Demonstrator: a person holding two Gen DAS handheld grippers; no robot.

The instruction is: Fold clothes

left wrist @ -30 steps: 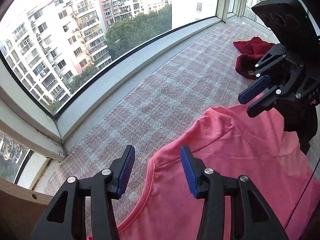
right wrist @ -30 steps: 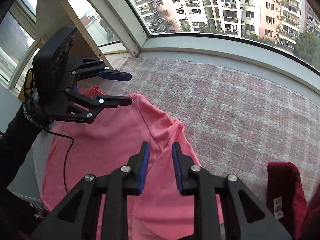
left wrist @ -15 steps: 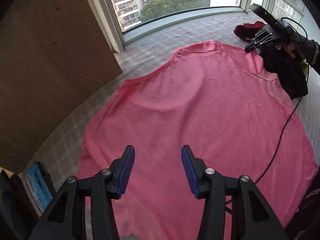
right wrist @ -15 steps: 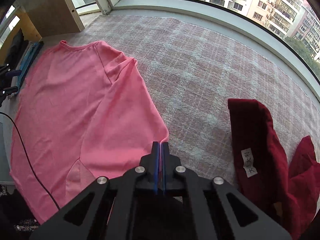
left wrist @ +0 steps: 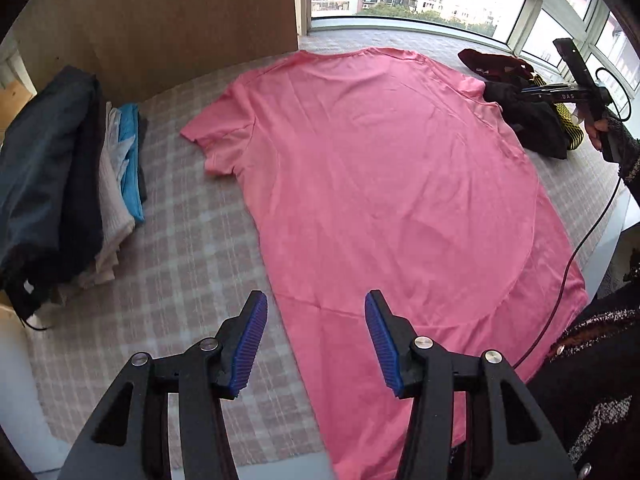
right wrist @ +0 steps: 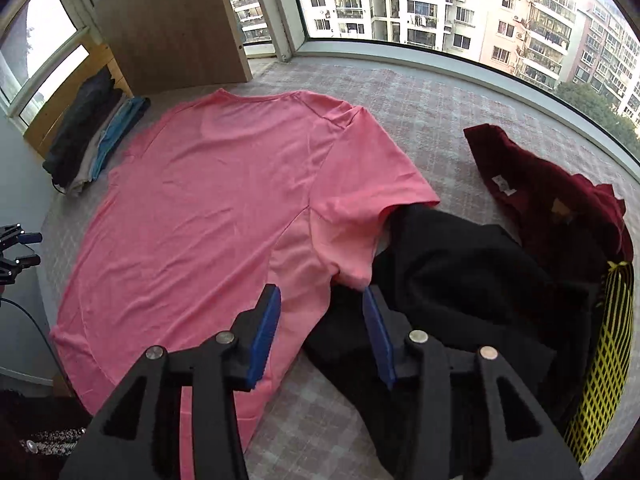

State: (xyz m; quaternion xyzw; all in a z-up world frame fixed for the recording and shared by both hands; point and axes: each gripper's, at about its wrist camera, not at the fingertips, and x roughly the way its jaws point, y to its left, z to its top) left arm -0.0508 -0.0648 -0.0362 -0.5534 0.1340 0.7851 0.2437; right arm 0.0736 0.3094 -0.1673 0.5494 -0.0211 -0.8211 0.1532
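Observation:
A pink T-shirt (left wrist: 380,184) lies spread flat on the checked cloth, collar toward the windows. In the right wrist view the same pink T-shirt (right wrist: 224,208) has its right sleeve resting partly on a black garment (right wrist: 460,280). My left gripper (left wrist: 316,336) hovers open above the shirt's lower left hem, holding nothing. My right gripper (right wrist: 320,332) is open too, above the side of the shirt below the right sleeve, empty. From the left wrist view the right gripper (left wrist: 560,90) shows at far right in a person's hand.
A stack of folded clothes (left wrist: 72,184) lies at the left beside a wooden panel (left wrist: 160,20). Dark red clothing (right wrist: 552,196) and a yellow-black garment (right wrist: 604,360) lie right of the shirt. A cable (left wrist: 560,280) crosses the shirt's right edge. Windows ring the far side.
Both grippers have pulled back from the collar end to the hem side. The right gripper, shut half a second ago, is open now. The shirt now lies spread flat.

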